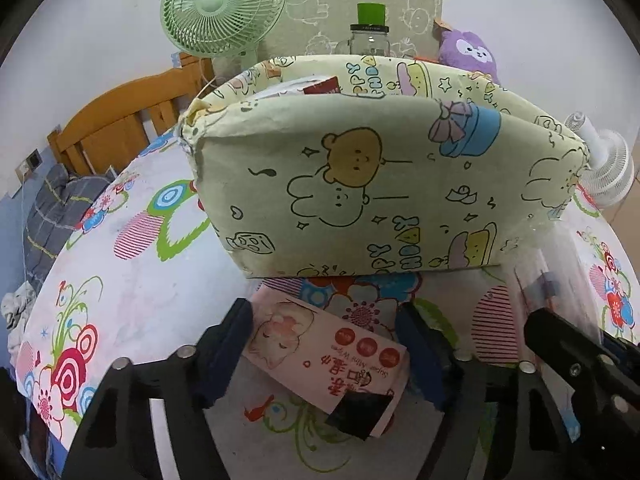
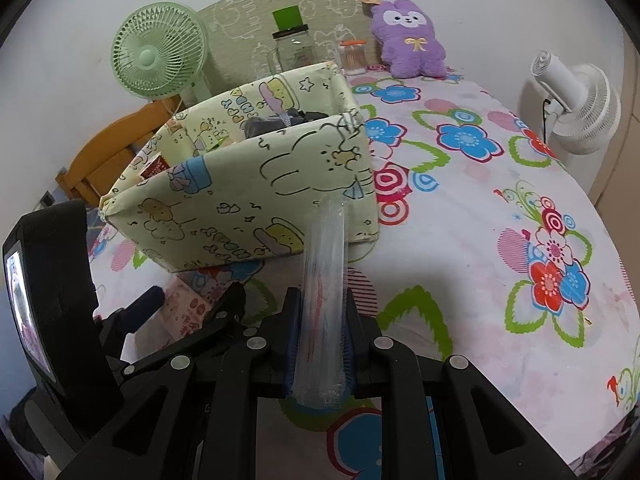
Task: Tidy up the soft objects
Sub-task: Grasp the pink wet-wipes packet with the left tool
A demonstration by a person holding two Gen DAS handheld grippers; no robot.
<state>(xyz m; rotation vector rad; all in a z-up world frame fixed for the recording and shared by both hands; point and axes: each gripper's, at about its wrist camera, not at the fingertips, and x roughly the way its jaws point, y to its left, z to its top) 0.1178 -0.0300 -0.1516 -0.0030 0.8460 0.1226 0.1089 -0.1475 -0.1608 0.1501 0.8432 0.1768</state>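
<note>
**Two soft packs in our fingers by the cloth box**

In the left wrist view, our left gripper (image 1: 324, 352) holds a pink wipes pack (image 1: 320, 356) with a sleeping kitten on it. The fingers (image 1: 228, 352) press on both sides of the pack at the bottom middle of the frame. The pack hangs just above the flowery bed sheet (image 1: 132, 272).

In the right wrist view, our right gripper (image 2: 318, 328) holds a clear plastic pack (image 2: 324, 280). Its fingers are narrow and squeeze the pack's lower part. The pack sticks up tall in the middle of the frame, in front of the box.

The cloth box (image 1: 360, 184) with bears and bunnies sits on the bed, in the middle of the left view and at the center left of the right view. Some things lie inside it already, but we cannot tell what they are.

At the top of the right view we see a purple plush bunny (image 2: 412, 36), a green fan (image 2: 160, 56) and a jar with a green lid (image 2: 294, 46). A white fan (image 2: 580, 108) stands at the right.
</note>
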